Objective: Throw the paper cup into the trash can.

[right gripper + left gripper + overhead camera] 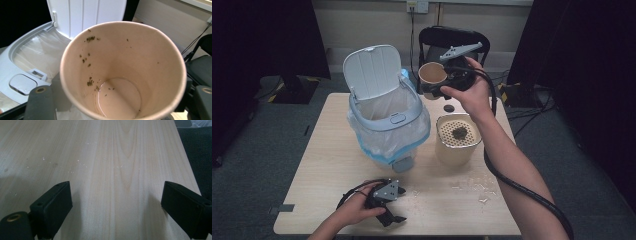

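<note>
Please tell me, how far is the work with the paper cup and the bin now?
Done, it seems: tea leaves lie on the cream strainer pot, and the brown paper cup holds only specks.

In hand: the right hand-held gripper holds the cup beside the open white lined bin.

Left: probably dropping the cup in. The left hand-held gripper rests open on the wooden table.

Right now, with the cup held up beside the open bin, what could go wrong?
1. The paper cup in the right gripper has a little liquid and tea bits at its bottom; tipping it short of the bin could wet the table.
2. The strainer pot stands right under that forearm; a low swing might knock it over.
3. The cup's thin wall might buckle if squeezed harder.
</note>
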The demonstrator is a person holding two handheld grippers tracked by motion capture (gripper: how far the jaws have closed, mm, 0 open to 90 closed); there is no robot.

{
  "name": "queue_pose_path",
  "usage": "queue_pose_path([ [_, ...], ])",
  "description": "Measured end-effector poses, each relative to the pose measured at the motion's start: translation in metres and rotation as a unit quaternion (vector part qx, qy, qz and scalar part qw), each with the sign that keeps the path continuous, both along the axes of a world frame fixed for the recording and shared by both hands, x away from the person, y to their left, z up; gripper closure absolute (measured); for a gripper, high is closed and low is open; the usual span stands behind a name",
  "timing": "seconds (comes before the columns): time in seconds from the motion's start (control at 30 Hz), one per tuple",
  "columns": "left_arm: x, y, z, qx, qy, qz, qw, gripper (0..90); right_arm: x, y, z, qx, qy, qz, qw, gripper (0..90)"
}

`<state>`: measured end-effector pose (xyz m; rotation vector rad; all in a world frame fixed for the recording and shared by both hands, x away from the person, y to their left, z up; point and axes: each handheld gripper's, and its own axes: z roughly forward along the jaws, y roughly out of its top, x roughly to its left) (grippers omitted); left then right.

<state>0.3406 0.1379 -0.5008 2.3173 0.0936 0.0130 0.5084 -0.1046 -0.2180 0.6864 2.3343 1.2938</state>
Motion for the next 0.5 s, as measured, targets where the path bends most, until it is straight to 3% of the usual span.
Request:
queue_pose_path([
  [0.5,0.000,0.000,0.000,0.001,-0.001,-0.001,1.0000,9.2,0.003,0.030,0.014,-0.003,-0.004,0.022,0.9997,25.8],
])
